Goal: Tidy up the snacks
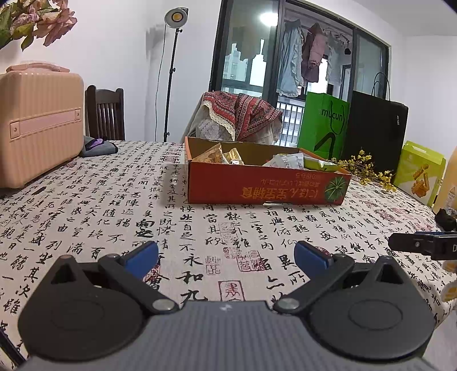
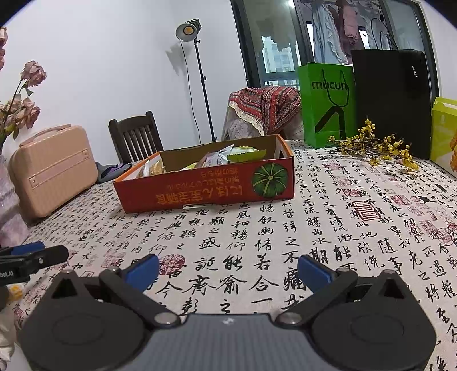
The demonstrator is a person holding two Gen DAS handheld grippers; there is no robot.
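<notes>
Both tongs, left (image 1: 225, 254) & right (image 2: 227, 269), gape wide w/ nothing held, low over the worktop (image 2: 357, 228). Snacks (image 1: 217, 155) sit in red box (image 1: 257, 188) mid-worktop, well ahead.

White walls enclose the room, with a lit studio lamp (image 1: 176, 17) on a stand, a dark wooden chair (image 1: 105, 112), and a black-framed window (image 1: 285, 57).

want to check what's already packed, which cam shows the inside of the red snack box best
The left wrist view: it faces the red snack box nearly head-on, showing several wrapped packets spread along the interior. The right wrist view shows the same box at an angle, so its front wall hides more and the packets bunch together.
</notes>
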